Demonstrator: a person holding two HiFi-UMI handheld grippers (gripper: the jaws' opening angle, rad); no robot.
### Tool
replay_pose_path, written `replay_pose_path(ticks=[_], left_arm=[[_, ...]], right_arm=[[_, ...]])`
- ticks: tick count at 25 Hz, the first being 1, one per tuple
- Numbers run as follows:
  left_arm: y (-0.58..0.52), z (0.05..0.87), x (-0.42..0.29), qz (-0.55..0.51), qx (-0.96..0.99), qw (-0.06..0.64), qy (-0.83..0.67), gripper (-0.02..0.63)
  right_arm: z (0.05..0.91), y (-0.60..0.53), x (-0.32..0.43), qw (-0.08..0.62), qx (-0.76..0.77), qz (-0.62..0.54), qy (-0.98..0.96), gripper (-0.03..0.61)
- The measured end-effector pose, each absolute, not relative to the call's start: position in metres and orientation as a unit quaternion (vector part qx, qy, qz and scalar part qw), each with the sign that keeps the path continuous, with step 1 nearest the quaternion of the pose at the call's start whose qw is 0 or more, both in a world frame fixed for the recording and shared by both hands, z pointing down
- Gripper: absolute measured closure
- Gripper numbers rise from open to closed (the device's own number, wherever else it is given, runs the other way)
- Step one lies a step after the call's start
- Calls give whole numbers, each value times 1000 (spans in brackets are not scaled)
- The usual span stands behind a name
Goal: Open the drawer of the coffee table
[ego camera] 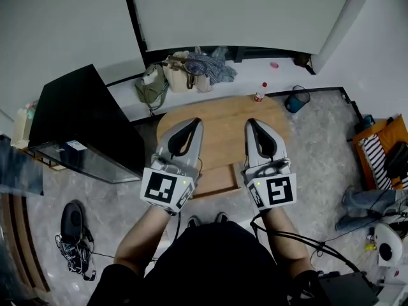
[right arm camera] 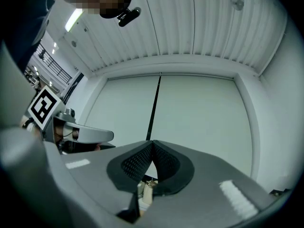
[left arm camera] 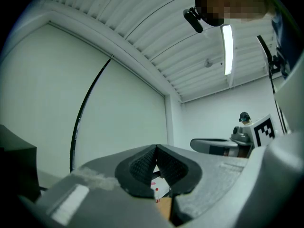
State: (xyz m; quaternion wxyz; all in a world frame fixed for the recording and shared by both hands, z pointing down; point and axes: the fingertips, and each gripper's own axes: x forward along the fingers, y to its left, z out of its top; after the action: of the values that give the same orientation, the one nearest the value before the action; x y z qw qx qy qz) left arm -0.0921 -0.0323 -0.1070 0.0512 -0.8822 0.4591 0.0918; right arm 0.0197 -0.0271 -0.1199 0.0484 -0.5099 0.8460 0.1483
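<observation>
The wooden coffee table (ego camera: 223, 116) lies below me in the head view. A wooden panel (ego camera: 215, 181) juts out from its near edge between the two grippers; it looks like the drawer. My left gripper (ego camera: 191, 122) and right gripper (ego camera: 250, 122) hang side by side above the tabletop and point away from me. Both are shut with nothing between the pads. In the left gripper view the left gripper (left arm camera: 156, 148) has its pads meeting against the wall, with the right gripper (left arm camera: 218, 145) beside it. In the right gripper view the right gripper (right arm camera: 152, 144) is likewise closed and empty.
A black cabinet (ego camera: 83, 123) stands left of the table. Bags (ego camera: 185, 72) lie on a white ledge behind it. A small red-capped bottle (ego camera: 260, 93) stands at the table's far edge, a dark bucket (ego camera: 295, 99) just right. Clutter (ego camera: 382, 152) fills the right side; a black device with cables (ego camera: 72, 225) lies lower left.
</observation>
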Motion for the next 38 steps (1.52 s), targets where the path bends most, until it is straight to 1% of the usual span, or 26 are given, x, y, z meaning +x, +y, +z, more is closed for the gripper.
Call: replay_pose_path(ticks=[9, 20, 38], left_arm=[[-43, -96, -97, 83, -877, 44, 471, 612], [-47, -90, -94, 78, -875, 34, 476, 612], [-48, -86, -93, 74, -874, 40, 478, 612]], right_arm=[[-107, -38, 25, 40, -515, 132, 846, 580], [-104, -44, 30, 46, -517, 125, 846, 580], [-100, -43, 29, 48, -511, 117, 850, 580]])
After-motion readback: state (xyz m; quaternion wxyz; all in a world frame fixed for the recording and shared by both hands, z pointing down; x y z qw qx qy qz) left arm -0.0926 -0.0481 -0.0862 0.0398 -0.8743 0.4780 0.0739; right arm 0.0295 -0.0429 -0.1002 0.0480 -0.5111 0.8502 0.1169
